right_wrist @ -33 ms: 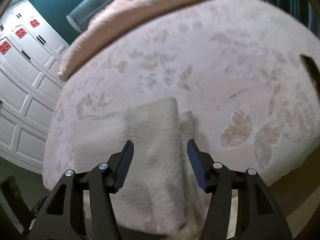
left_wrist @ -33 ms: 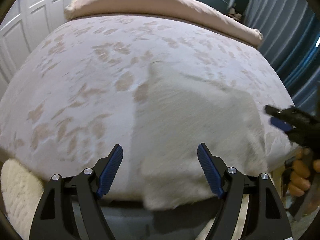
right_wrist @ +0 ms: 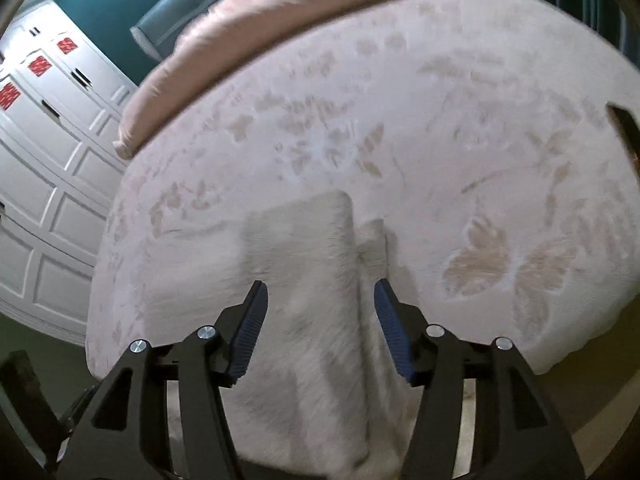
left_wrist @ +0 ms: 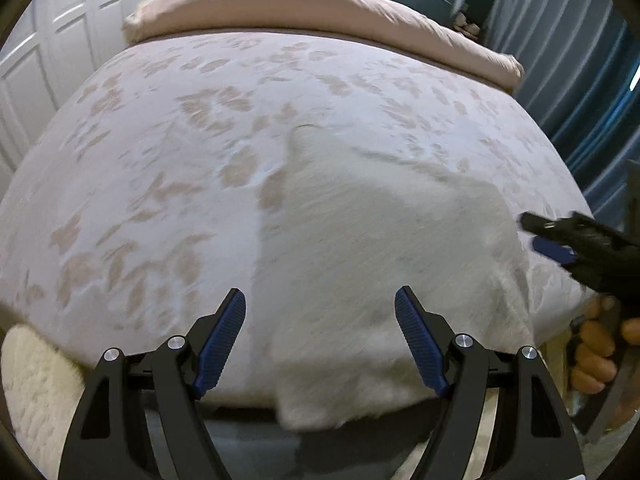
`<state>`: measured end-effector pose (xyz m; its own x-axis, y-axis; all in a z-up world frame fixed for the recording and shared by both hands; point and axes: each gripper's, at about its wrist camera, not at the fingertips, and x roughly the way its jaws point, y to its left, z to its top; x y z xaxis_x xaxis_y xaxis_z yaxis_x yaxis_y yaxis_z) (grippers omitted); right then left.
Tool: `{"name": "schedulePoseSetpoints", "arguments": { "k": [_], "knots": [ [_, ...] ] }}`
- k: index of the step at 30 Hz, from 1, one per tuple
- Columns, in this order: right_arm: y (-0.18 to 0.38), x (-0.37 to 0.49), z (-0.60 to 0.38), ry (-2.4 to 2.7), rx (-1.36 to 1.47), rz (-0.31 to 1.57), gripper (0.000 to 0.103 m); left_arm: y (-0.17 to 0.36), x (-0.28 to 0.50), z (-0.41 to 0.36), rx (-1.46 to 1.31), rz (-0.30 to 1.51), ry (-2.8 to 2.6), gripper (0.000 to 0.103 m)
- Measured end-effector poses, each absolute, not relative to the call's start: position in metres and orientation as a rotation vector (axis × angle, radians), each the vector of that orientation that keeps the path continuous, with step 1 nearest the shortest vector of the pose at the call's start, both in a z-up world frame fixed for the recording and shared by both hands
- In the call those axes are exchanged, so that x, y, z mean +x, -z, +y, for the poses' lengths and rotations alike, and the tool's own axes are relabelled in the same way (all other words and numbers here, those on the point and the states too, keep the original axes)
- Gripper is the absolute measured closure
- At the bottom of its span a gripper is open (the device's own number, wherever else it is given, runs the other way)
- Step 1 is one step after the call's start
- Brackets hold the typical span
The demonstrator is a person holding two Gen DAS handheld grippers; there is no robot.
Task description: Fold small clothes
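Hovering spread and empty, left gripper (left_wrist: 320,344) and right gripper (right_wrist: 318,330) frame the white garment (left_wrist: 380,248) ahead on the bed (left_wrist: 160,160), likely readying edge grabs.

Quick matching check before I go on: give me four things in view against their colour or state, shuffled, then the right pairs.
1. white garment
2. folded blanket
3. left tongs
4. wardrobe doors

a. open, empty
b. pink, at the far end of the bed
c. white panels with red stickers
d. spread flat, hanging over the near bed edge

Pairs: 1-d, 2-b, 3-a, 4-c
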<state>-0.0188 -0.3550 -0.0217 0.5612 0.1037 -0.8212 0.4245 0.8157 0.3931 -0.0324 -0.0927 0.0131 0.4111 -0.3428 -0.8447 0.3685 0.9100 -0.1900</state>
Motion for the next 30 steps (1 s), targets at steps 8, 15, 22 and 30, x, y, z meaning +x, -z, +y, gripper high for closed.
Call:
{"name": "schedulePoseSetpoints", "arguments": {
  "k": [8,15,22,30],
  "knots": [
    [0.000,-0.011,-0.325,0.105,0.483,0.864,0.087,0.002,-0.014,-0.122,0.115,1.064,0.405,0.028],
    [0.076,0.000,-0.354,0.172,0.561,1.003,0.083,0.025,-0.012,-0.133,0.184,1.078,0.351,0.020],
    [-0.002,-0.059,-0.335,0.184,0.518,0.824,0.082,0.031,-0.011,-0.129,0.197,1.072,0.337,0.017],
    [0.049,-0.082,-0.297,0.223,0.379,1.025,0.083,0.030,-0.013,-0.132,0.201,1.077,0.341,0.015]
  ]
}}
